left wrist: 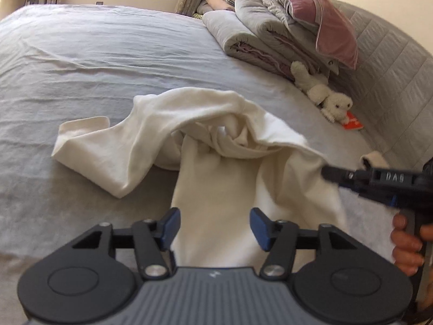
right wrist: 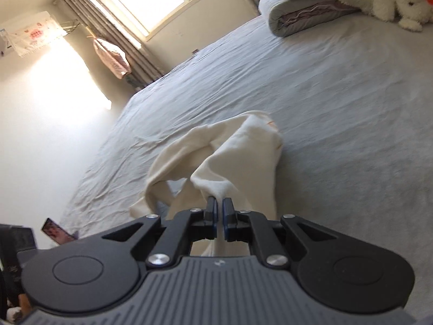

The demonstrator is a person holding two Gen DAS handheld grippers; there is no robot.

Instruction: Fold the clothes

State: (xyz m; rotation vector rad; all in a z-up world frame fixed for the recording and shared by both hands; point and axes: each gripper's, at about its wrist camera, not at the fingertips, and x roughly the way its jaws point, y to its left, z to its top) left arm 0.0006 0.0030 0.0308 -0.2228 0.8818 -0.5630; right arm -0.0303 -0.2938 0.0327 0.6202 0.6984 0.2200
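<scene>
The garment (left wrist: 216, 146) lies crumpled on the bed (left wrist: 108, 54), its long axis running left to right across the left wrist view; the left gripper (left wrist: 215, 227) stands spread, cloth between its jaws but untouched; the right gripper (right wrist: 219, 208), nearer the right edge, pinches a cloth fold there.

Cream garment (left wrist: 216, 146), grey sheet (left wrist: 94, 54)
</scene>
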